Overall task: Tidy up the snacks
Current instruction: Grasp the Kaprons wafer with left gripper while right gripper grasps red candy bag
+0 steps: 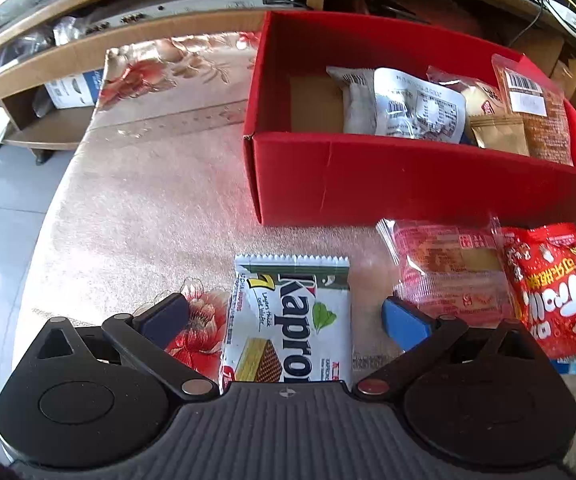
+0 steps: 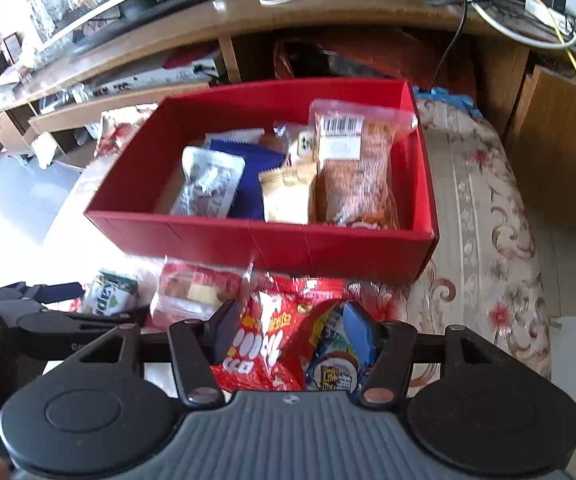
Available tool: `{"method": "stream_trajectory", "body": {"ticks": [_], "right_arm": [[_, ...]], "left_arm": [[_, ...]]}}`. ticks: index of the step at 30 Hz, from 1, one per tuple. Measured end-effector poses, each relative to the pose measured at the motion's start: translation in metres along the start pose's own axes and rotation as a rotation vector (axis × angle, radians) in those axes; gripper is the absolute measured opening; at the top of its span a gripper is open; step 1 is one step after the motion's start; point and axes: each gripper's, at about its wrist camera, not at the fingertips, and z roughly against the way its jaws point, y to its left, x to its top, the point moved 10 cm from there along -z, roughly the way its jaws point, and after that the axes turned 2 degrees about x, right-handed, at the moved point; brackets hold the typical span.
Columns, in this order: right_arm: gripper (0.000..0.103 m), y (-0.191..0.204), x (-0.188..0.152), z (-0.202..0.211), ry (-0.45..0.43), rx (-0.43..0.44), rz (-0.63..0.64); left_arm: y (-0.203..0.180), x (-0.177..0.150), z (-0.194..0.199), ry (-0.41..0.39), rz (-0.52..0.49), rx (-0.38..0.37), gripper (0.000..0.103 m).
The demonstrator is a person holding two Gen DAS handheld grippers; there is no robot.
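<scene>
A red cardboard box (image 1: 407, 176) (image 2: 248, 236) stands on the table with several snack packets inside. In front of it lie a white-and-green wafer pack (image 1: 291, 320) (image 2: 108, 300), a clear red-printed cake packet (image 1: 447, 272) (image 2: 192, 292) and a red snack bag (image 1: 547, 292) (image 2: 272, 344) lying on a blue packet (image 2: 331, 364). My left gripper (image 1: 284, 316) is wide open, straddling the wafer pack without touching it. My right gripper (image 2: 292, 328) is partly open over the red bag and the blue packet, which lie flat between its fingers.
A floral cloth (image 1: 160, 184) covers the table, whose rounded edge drops to tiled floor (image 1: 0, 208) at the left. A wooden shelf unit (image 2: 327, 16) with cables and devices stands behind the box. My left gripper's finger (image 2: 52, 292) shows at the right wrist view's left edge.
</scene>
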Motion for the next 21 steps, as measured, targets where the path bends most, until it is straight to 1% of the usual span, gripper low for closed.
{"method": "stream_trajectory", "body": {"ticks": [5, 8, 10, 14, 16, 18, 19, 21], "right_arm": [[0.06, 0.004, -0.007, -0.011, 0.037, -0.002, -0.003], [0.06, 0.012, -0.007, -0.019, 0.055, 0.018, -0.005], [0.065, 0.016, -0.008, -0.027, 0.068, 0.007, 0.01], [0.066, 0.02, -0.014, -0.042, 0.102, -0.022, 0.039], [0.067, 0.023, -0.016, -0.046, 0.101, -0.034, 0.058], [0.069, 0.026, -0.017, -0.05, 0.096, -0.05, 0.077], [0.069, 0.027, -0.018, -0.051, 0.094, -0.053, 0.079], [0.076, 0.029, -0.017, -0.054, 0.093, -0.063, 0.081]], "left_arm": [[0.0, 0.001, -0.001, 0.032, -0.01, -0.005, 0.103], [0.001, -0.001, 0.0, 0.045, -0.02, -0.022, 0.103], [0.002, -0.006, 0.003, 0.048, -0.03, -0.021, 0.102], [0.004, -0.013, 0.013, 0.039, -0.027, -0.015, 0.091], [0.005, -0.016, 0.017, 0.037, -0.023, -0.022, 0.086], [0.004, -0.019, 0.021, 0.035, -0.03, -0.021, 0.077], [0.003, -0.02, 0.023, 0.033, -0.033, -0.023, 0.075], [0.003, -0.022, 0.026, 0.029, -0.033, -0.028, 0.07]]}}
